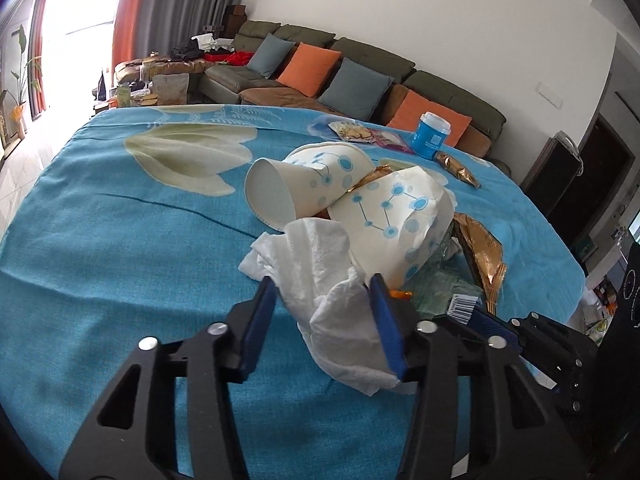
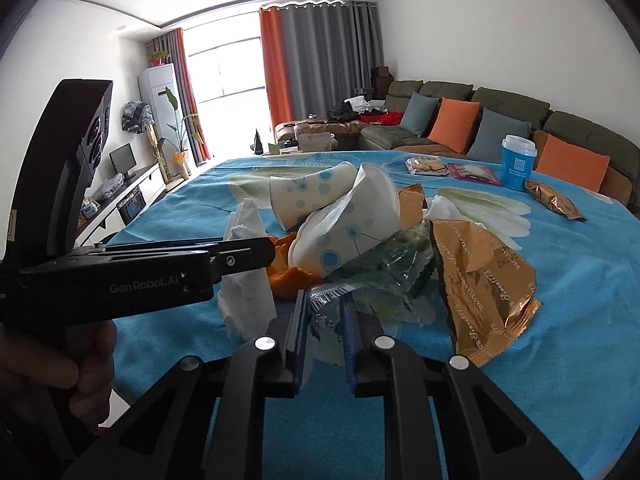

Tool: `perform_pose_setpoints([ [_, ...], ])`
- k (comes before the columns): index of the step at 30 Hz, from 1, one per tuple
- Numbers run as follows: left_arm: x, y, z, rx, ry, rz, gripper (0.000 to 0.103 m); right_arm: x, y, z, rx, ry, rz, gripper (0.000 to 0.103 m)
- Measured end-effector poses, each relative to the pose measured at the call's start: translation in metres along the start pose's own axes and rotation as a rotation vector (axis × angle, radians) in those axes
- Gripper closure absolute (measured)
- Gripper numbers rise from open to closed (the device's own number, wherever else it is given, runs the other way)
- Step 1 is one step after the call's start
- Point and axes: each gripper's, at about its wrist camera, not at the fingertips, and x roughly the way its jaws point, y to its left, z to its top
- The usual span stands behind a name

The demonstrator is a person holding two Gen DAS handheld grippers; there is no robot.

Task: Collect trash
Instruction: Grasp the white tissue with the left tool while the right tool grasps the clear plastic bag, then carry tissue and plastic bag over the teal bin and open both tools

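Trash pile on the blue tablecloth (image 1: 120, 220): my left gripper (image 1: 323, 292) straddled the crumpled tissue (image 1: 332, 304), jaws apart; my right gripper (image 2: 325, 309) clamped the clear wrapper (image 2: 326, 300) beside the paper cups (image 2: 344, 232).

Probably a home living room: sofa (image 2: 500, 120), curtains (image 2: 320, 60), television (image 2: 121, 159)

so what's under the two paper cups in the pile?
Under the paper cups: orange peel, clear green plastic wrapper, gold wrapper edge. Anything deeper is covered.
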Motion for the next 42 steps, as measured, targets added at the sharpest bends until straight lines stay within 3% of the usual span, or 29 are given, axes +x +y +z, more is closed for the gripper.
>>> perform_pose_setpoints([
  [2, -0.001, -0.001, -0.001, 0.005, -0.005, -0.009, 0.073, 0.000, 0.000, 0.001, -0.002, 0.000, 0.002, 0.094],
  [8, -0.015, 0.002, -0.001, 0.006, -0.041, -0.021, 0.084, -0.010, 0.004, 0.005, -0.010, -0.026, -0.004, 0.096],
  [21, -0.071, 0.028, -0.003, -0.032, -0.173, 0.009, 0.084, -0.042, 0.030, 0.022, -0.085, -0.115, -0.008, 0.096],
  [35, -0.156, 0.085, -0.009, -0.079, -0.355, 0.175, 0.084, -0.032, 0.095, 0.058, -0.254, -0.197, 0.109, 0.096],
  [42, -0.202, 0.127, -0.015, -0.110, -0.448, 0.339, 0.085, -0.015, 0.136, 0.081, -0.340, -0.215, 0.223, 0.096],
])
